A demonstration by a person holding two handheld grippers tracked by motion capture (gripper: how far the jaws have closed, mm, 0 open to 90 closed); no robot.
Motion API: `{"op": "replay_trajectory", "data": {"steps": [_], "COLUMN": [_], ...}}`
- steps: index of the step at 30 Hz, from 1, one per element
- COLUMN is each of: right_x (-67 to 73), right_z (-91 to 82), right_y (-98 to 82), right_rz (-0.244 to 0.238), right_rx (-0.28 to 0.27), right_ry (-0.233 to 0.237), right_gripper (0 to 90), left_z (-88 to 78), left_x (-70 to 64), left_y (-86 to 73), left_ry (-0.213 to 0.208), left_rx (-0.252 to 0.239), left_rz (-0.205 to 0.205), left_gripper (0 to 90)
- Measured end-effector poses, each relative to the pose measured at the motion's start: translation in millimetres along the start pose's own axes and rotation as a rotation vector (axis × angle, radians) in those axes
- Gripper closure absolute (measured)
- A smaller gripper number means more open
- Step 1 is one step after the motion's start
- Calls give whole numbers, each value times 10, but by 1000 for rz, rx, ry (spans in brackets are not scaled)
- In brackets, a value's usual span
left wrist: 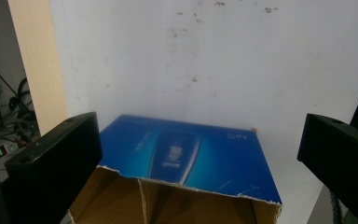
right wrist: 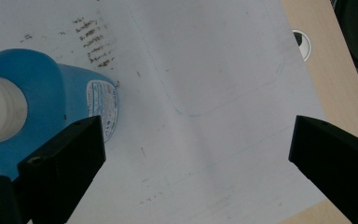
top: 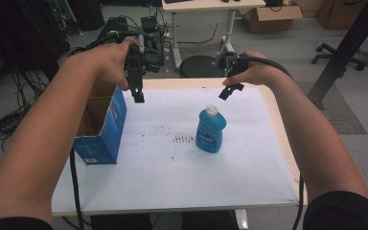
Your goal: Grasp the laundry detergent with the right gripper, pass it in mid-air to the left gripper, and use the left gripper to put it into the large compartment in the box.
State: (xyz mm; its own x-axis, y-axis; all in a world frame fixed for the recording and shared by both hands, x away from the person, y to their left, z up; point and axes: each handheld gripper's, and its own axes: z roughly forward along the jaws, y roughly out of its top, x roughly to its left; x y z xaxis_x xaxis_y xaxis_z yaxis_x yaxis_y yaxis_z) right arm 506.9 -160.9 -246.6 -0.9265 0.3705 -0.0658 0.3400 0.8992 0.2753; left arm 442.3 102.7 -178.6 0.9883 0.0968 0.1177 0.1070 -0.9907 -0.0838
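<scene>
Both my grippers hang above the white-covered wooden table (top: 172, 182) with jaws spread wide, holding nothing. My left gripper (top: 137, 95) hovers over the open-topped blue cardboard box (top: 100, 127) standing at the table's left edge. My right gripper (top: 227, 91) hovers just beyond the upright blue plastic bottle with a white cap (top: 210, 129) near the table's middle.
</scene>
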Motion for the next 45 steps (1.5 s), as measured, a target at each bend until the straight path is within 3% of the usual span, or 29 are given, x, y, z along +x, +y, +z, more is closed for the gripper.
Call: {"op": "replay_trajectory", "data": {"steps": [11, 15, 20, 34, 45], "right_x": [-2, 24, 49, 318, 474], "right_z": [-83, -124, -168, -213, -201], "right_y": [-61, -143, -265, -459, -701], "right_rz": [9, 16, 30, 9, 33], "right_rx": [-12, -24, -37, -37, -62], "right_ry": [-16, -20, -31, -46, -34], "right_gripper": [38, 38, 38, 39, 38], "left_z": [-50, -78, -80, -1, 105], "left_x": [-160, -287, -465, -879, -1120], "left_y": [-37, -49, -60, -75, -120], "left_ry": [21, 40, 23, 0, -7], "left_rx": [7, 7, -16, -13, -23], "left_rz": [1, 5, 15, 38, 55], "left_gripper": [2, 15, 14, 2, 2]}}
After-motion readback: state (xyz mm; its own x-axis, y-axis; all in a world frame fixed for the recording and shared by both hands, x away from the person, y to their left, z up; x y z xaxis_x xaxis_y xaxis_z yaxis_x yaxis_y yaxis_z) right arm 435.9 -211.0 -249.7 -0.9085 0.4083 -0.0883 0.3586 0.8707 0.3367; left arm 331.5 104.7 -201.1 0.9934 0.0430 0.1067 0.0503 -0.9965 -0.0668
